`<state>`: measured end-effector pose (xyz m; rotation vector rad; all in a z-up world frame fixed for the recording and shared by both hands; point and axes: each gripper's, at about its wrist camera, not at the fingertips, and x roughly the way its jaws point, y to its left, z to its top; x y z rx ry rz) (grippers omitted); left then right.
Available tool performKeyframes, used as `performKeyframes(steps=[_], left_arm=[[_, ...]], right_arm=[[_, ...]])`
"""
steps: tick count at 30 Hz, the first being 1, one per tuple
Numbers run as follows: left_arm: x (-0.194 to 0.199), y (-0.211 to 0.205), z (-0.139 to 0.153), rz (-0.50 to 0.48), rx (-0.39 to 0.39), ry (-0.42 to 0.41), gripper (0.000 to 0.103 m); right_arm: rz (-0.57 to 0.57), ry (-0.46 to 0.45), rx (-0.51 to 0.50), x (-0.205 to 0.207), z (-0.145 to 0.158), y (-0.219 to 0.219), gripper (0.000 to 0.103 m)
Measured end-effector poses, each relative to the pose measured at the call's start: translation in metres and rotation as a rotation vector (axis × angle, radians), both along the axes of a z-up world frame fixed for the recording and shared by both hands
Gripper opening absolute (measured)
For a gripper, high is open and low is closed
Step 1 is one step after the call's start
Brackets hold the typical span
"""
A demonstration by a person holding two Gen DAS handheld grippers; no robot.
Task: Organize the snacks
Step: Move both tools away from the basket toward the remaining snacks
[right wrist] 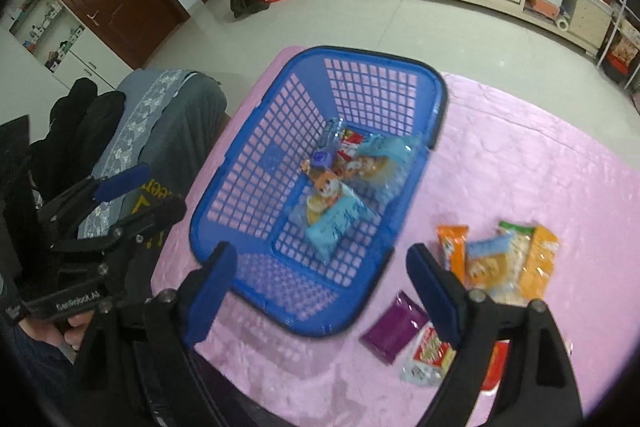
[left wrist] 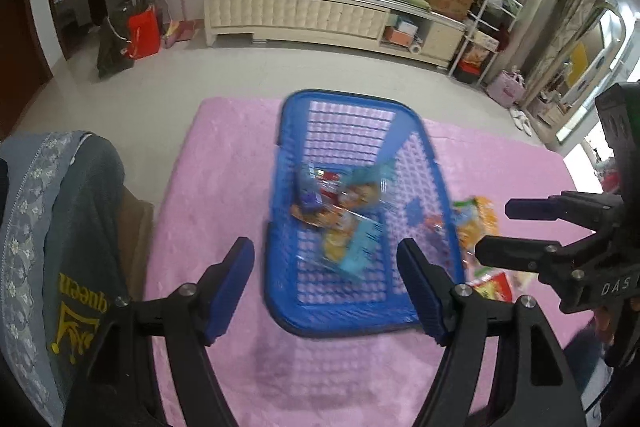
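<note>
Several snack packets (right wrist: 340,187) already lie in the blue basket (right wrist: 256,163), bunched toward its 3 o'clock side in the right wrist view; more wait loose on the pink worktop (right wrist: 540,155) just outside the basket at about 4 o'clock: an orange and blue cluster (right wrist: 504,259), a purple packet (right wrist: 394,333) and a red and white packet (right wrist: 430,353) nearer the camera. Step in hand, by my read: between picks, one drop done, next packet not yet taken. Right claw (right wrist: 320,291) stands wide, nothing between its jaws, hovering over the basket's near rim. Left claw (left wrist: 326,291) also stands wide and empty, above the near end of the basket; left view is motion-blurred so packet detail there is unclear. Next move likely calls for swinging the right claw toward 4 o'clock, lowering over one loose packet, probably the purple one since it lies apart from the rest, closing on its edge, then lifting clear of the basket wall.
</note>
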<state>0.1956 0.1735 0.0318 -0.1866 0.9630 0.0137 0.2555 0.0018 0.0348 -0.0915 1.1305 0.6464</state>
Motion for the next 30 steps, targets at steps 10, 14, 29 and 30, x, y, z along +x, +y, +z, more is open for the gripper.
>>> performKeyframes(steps=[10,14,29,30], left_arm=[[-0.026,-0.066,0.024,-0.05,0.043,-0.029,0.08],[-0.032,-0.092,0.03,-0.089,0.052,-0.042,0.08],[-0.039,-0.17,0.024,-0.217,0.114,-0.086,0.081],[-0.039,-0.173,0.022,-0.224,0.115,-0.083,0.081]], right_arm=[[-0.038,-0.047,0.053,-0.037,0.023,-0.06,0.089],[-0.062,-0.064,0.062,-0.048,0.027,-0.083,0.089],[-0.146,-0.077,0.052,-0.073,0.012,-0.166,0.089],[-0.152,-0.075,0.051,-0.074,0.01,-0.17,0.089]])
